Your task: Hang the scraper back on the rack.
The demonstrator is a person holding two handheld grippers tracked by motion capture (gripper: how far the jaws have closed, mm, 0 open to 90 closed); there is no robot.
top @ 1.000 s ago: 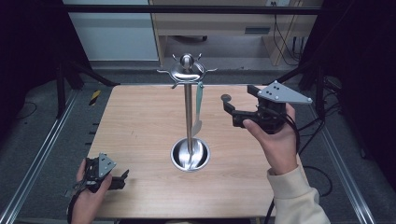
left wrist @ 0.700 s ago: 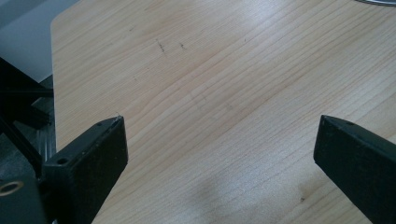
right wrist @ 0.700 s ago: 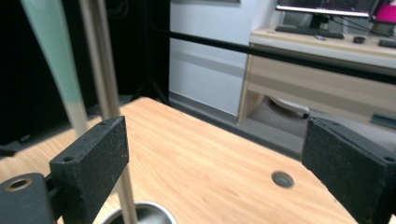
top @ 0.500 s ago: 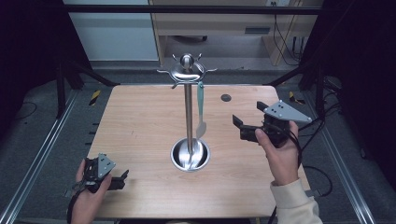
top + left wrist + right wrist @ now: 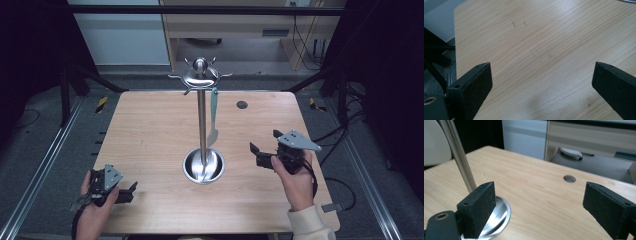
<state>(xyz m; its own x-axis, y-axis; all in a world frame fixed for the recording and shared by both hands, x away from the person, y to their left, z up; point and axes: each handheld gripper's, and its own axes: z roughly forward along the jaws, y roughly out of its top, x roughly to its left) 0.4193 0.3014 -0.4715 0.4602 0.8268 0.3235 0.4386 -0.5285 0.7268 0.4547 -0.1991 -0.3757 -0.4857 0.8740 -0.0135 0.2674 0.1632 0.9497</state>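
Note:
A steel stand rises from a round base dish [image 5: 203, 165] at the table's middle, with a pole [image 5: 201, 120] and a ring of hooks at the top [image 5: 200, 75]. A teal-handled utensil [image 5: 214, 116] hangs from one hook beside the pole. My right gripper [image 5: 263, 141] is held to the right of the dish, open and empty. In the right gripper view its jaws [image 5: 541, 205] stand wide apart, with the pole [image 5: 459, 155] and dish rim [image 5: 499, 217] at the left. My left gripper [image 5: 127, 192] rests at the near left corner, open over bare wood [image 5: 541, 82].
The wooden table [image 5: 150, 130] has a small round hole [image 5: 242, 105] at the far right, also seen as a hole [image 5: 569, 178] in the right gripper view. Dark frame rails run along both sides. A cabinet and floor lie beyond the far edge.
My right gripper has come back from the far right of the table, near the hole, towards the person and lower, beside the dish. The left gripper has stayed put.

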